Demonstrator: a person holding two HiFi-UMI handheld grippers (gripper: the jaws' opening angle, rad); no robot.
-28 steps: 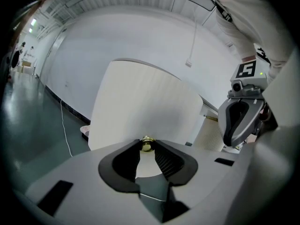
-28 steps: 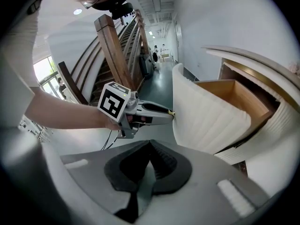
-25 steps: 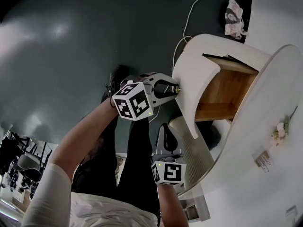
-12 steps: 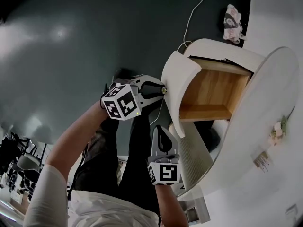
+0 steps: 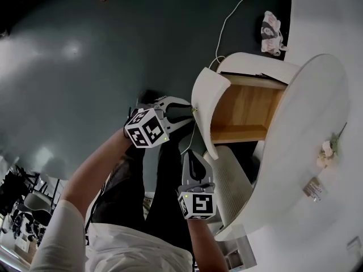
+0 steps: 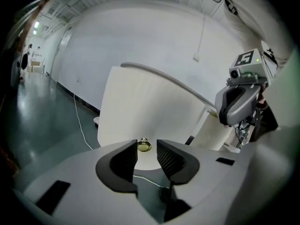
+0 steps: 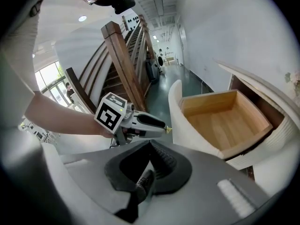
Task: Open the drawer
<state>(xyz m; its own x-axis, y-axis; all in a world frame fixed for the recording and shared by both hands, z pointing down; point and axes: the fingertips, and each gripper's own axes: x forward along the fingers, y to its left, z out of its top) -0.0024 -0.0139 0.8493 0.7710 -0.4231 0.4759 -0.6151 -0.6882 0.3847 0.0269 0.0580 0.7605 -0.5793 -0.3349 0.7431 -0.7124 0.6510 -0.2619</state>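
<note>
- Brass knob [image 6: 144, 145] lies free between left gripper's [image 6: 146, 150] just-opened jaws; withdrawing sideways could snag it, jerking the drawer [image 5: 205, 103]
- Right gripper's [image 7: 151, 145] jaws clenched, empty

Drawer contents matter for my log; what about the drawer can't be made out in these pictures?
- Left gripper view: the drawer hides its inside behind its own white front.
- Head and right gripper views: its rear part, under the cabinet top.
- Head view: the knob, too small for detail.
</note>
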